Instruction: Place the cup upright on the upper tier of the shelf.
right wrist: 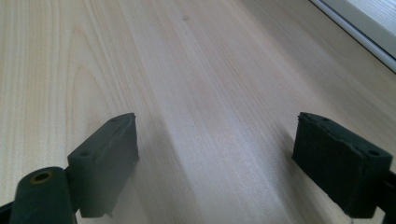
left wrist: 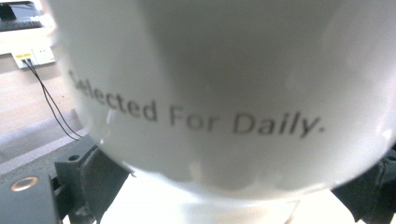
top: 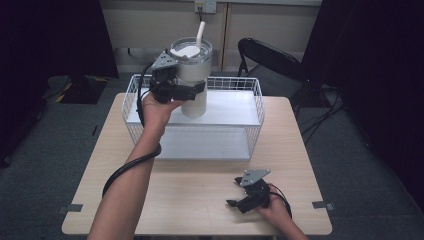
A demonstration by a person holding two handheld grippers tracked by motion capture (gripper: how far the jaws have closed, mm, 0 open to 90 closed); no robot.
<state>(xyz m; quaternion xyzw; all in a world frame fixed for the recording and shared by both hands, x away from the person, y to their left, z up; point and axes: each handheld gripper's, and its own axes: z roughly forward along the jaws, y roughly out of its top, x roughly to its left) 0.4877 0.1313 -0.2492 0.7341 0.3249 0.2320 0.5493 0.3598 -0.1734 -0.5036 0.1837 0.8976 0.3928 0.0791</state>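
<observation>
The tumbler (top: 192, 75) stood at upper centre of the high view, in or just over the wire basket (top: 256, 100), its straw (top: 200, 34) rising from the lid. The left hand-held gripper (top: 192, 92) had its jaws clamped on the tumbler's lower body; in the left gripper view the white wall (left wrist: 224, 93), printed "Selected For Daily.", loomed close between them. I could not tell whether its base touched the tray (top: 235, 107) in the basket. The right hand-held gripper (top: 237, 202) rested at lower right on the surface (top: 200, 185), jaws wide apart and empty. The grip sat low on a tall, smooth, top-heavy cup, so it might tip or slide out; its base could also catch the basket's rim.
</observation>
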